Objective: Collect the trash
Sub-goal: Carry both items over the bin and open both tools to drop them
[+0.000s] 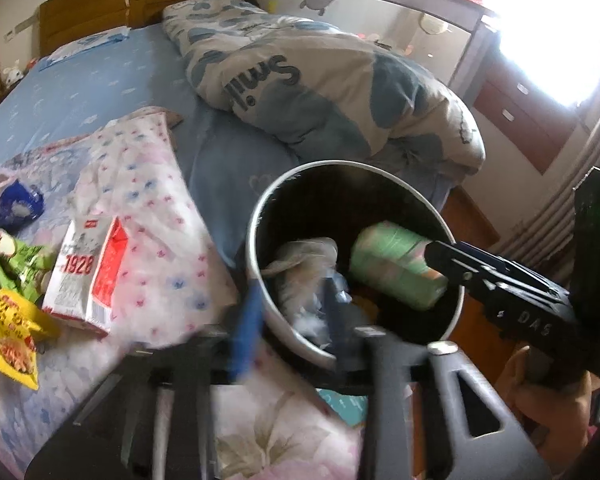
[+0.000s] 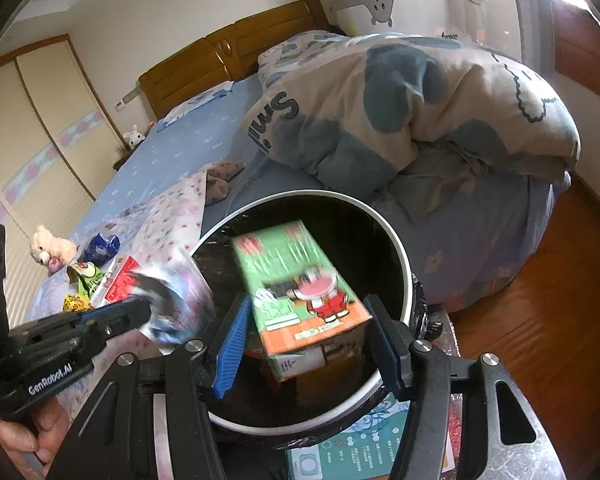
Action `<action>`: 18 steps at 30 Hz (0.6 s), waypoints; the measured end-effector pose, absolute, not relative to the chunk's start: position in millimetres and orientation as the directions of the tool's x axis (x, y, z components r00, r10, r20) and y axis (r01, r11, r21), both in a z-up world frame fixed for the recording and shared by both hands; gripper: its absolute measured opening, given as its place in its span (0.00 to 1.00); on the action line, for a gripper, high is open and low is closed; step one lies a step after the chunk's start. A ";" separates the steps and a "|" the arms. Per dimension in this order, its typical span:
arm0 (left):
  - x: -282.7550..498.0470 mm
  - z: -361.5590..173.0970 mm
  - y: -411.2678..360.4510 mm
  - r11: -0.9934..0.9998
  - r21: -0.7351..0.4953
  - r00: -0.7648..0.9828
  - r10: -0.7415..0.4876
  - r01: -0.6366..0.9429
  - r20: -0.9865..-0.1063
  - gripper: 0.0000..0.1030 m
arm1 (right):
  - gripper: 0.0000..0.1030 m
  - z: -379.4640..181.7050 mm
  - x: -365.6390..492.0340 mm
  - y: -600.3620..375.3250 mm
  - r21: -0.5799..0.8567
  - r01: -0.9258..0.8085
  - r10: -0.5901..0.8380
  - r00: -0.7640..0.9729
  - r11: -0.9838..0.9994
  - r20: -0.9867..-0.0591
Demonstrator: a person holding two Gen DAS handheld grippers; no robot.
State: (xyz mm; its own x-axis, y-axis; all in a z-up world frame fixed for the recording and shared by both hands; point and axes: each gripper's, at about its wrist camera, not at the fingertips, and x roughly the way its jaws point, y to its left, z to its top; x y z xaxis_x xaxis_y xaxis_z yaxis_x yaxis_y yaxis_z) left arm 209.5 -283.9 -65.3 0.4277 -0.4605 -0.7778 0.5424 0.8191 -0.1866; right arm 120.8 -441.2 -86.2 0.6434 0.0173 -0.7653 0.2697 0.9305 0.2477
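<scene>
A round bin (image 1: 256, 216) with a white rim and black liner stands beside the bed; it also shows in the right wrist view (image 2: 404, 264). My right gripper (image 2: 308, 344) is open above the bin, and a green and orange carton (image 2: 296, 280) sits blurred between its fingers, apparently loose. In the left wrist view the carton (image 1: 396, 264) lies inside the bin. My left gripper (image 1: 292, 312) is open over the bin's near rim, with a crumpled blue-white plastic wrapper (image 1: 304, 272) blurred just beyond its fingertips. In the right wrist view the wrapper (image 2: 176, 304) is at the left gripper's tips.
On the bed lie a red and white carton (image 1: 88, 272), a yellow snack bag (image 1: 16, 336), a green wrapper (image 1: 24, 264) and a blue wrapper (image 1: 16, 204). A folded quilt (image 1: 320, 80) lies beyond the bin. A printed box (image 2: 364, 452) lies under the bin. Wooden floor (image 2: 540, 320) is to the right.
</scene>
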 end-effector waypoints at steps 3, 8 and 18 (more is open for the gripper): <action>206.5 -65.0 -274.4 0.825 -0.199 0.431 -0.463 0.529 -0.774 0.44 | 0.64 -85.2 119.2 -441.8 0.269 0.277 0.024 0.653 0.923 -0.757; 193.0 -63.1 -250.2 0.839 -0.196 0.460 -0.456 0.507 -0.762 0.53 | 0.75 -78.2 111.2 -428.3 0.276 0.269 0.022 0.678 0.923 -0.735; 168.8 -66.5 -180.7 0.883 -0.202 0.507 -0.416 0.423 -0.755 0.57 | 0.85 -69.8 103.3 -379.0 0.303 0.208 0.073 0.704 0.930 -0.707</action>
